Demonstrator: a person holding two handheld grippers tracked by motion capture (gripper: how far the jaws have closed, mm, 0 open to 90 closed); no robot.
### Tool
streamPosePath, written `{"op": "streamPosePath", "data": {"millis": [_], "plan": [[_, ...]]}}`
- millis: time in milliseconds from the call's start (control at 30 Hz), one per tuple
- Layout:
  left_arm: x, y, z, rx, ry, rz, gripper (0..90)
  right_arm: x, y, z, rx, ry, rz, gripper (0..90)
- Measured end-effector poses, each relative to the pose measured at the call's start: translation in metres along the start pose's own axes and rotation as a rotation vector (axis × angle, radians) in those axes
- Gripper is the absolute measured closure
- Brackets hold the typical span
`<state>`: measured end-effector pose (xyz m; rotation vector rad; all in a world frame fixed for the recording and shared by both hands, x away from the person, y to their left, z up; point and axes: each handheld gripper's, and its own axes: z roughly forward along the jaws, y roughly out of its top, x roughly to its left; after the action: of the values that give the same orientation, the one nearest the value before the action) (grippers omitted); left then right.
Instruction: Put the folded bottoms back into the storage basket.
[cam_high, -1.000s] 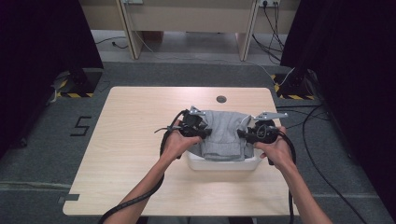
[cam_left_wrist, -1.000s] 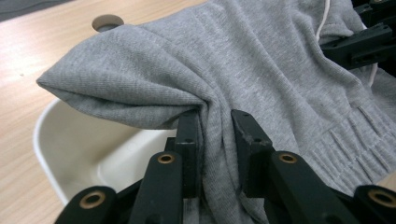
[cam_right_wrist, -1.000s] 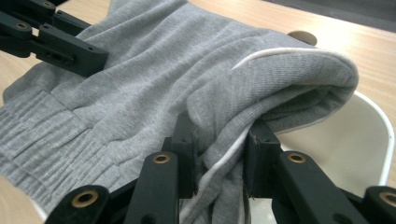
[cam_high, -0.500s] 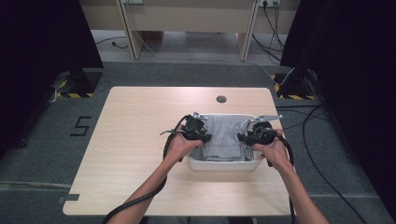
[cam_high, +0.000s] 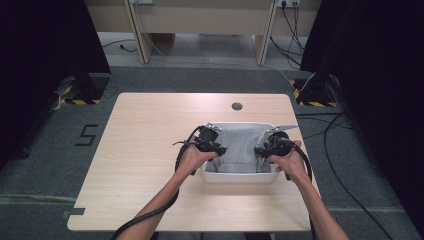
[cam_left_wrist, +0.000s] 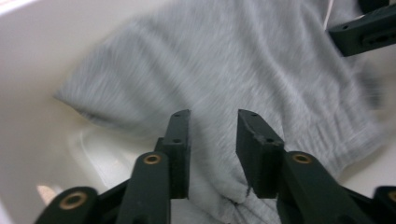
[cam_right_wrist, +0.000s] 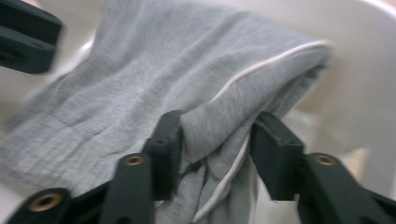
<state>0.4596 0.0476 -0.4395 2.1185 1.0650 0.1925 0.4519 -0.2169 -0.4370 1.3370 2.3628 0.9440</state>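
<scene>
A folded grey garment lies in a white bin on the table's right half. My left gripper is at the garment's left end, my right gripper at its right end. In the left gripper view the jaws stand apart with grey cloth loose between them. In the right gripper view a fold with a white seam bulges between the parted jaws. Both pairs of jaws have just been opening. Each view shows the other gripper far off.
The bin's white walls rise close around both grippers. The light wooden table has bare room to the left and a round dark grommet at the back. Cables lie on the floor at the right.
Both hands have sunk with the garment, which now rests down in the bin. Both pairs of jaws stand wider than before.
</scene>
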Motion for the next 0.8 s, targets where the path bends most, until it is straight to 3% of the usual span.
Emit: {"op": "streamPosePath", "data": {"millis": [67, 333, 800], "plan": [[0.000, 0.001, -0.005, -0.011, 0.002, 0.002, 62.6, 0.001, 0.000, -0.004, -0.013, -0.018, -0.006, 49.7], [-0.003, 0.001, -0.019, -0.051, 0.003, 0.023, 59.2, 0.004, 0.001, -0.020, -0.091, -0.020, 0.013, 45.2], [-0.003, -0.008, -0.045, -0.099, -0.025, 0.032, 52.5, 0.015, -0.004, -0.032, -0.149, 0.022, 0.016, 40.8]]}}
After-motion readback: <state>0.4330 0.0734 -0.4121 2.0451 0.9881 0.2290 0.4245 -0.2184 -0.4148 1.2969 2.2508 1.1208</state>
